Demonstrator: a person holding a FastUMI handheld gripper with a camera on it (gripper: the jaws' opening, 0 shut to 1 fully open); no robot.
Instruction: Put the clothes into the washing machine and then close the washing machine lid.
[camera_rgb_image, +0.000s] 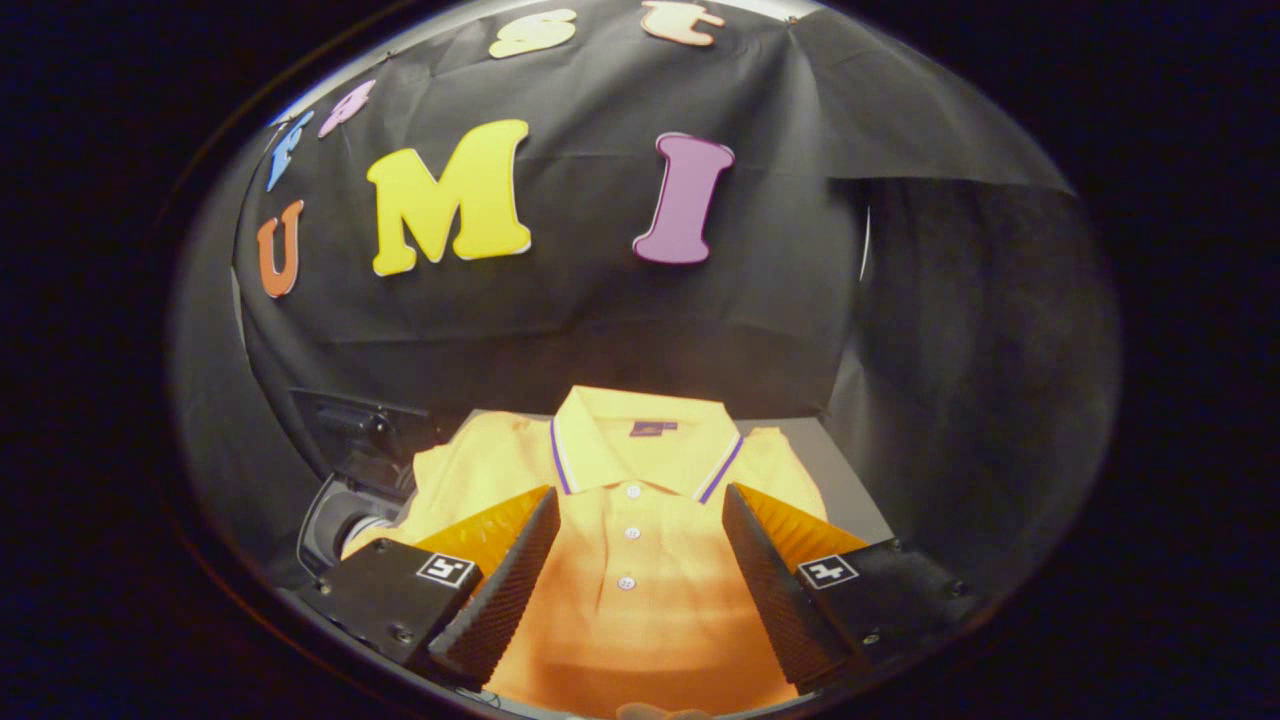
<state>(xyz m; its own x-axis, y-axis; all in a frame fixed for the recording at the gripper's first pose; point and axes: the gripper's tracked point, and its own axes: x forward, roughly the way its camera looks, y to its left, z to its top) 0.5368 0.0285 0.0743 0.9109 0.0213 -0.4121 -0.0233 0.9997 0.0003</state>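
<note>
A folded yellow polo shirt (633, 540) with a striped collar and a row of white buttons lies flat on a grey surface (850, 490), collar pointing away from me. My gripper (640, 500) hovers over the shirt's chest, open wide, one finger on each side of the button placket. Nothing is held between the fingers (510, 580). To the left of the shirt, the washing machine's round opening (340, 520) shows, with its dark lid (350, 420) raised behind it.
Black cloth walls close in behind the shirt and to the right. The grey surface has a bare strip to the right of the shirt. The washing machine sits low at the left, partly hidden by my left finger.
</note>
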